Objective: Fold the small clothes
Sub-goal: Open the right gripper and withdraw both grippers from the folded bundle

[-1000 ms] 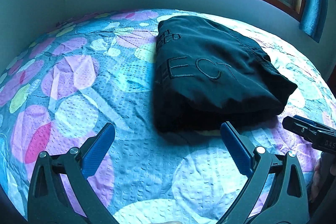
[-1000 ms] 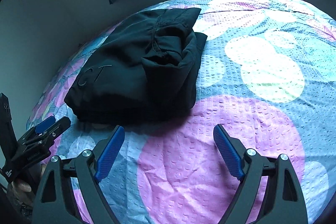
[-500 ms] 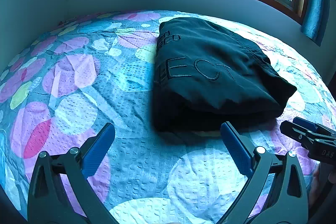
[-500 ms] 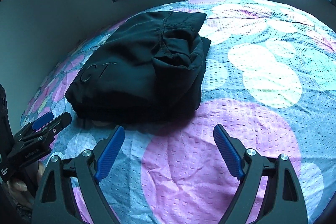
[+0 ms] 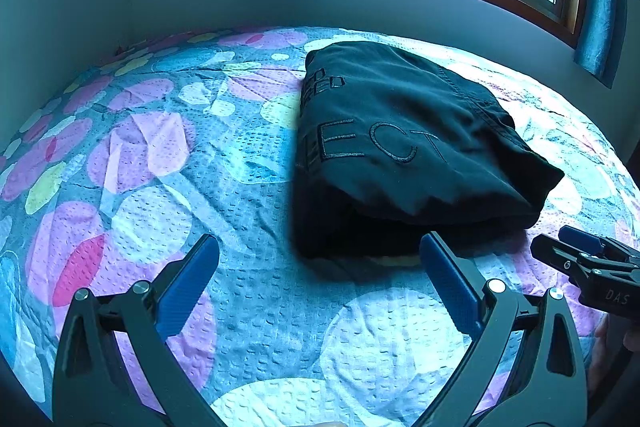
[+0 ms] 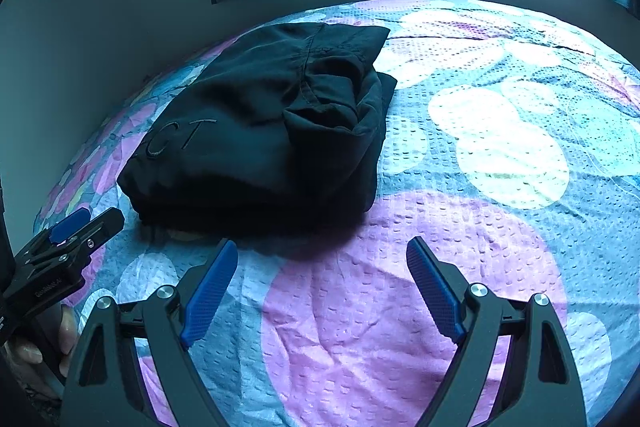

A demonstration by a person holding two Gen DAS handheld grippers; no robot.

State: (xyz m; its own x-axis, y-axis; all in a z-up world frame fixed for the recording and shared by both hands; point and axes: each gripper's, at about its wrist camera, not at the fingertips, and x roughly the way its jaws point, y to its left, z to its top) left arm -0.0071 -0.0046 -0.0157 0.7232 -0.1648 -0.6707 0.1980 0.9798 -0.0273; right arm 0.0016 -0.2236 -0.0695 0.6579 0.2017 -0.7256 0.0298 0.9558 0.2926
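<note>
Black garment (image 5: 404, 151): folded, unmoved mid-bed (image 5: 152, 211). Left gripper (image 5: 320, 267) and right gripper (image 6: 320, 267): jaws spread, empty, unchanged; fold likely finished.

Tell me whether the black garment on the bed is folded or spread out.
Folded. The black garment sits as a compact, thick bundle with stacked layers along its near edge, on the bedspread.

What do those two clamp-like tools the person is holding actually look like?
Each is black, with two angular fingers that spread in a V. Silver screws dot the frame, and the fingers end in textured blue pads. The left gripper matches the right gripper; seen from the side, both bear small printed lettering, too blurred to read whole.
</note>
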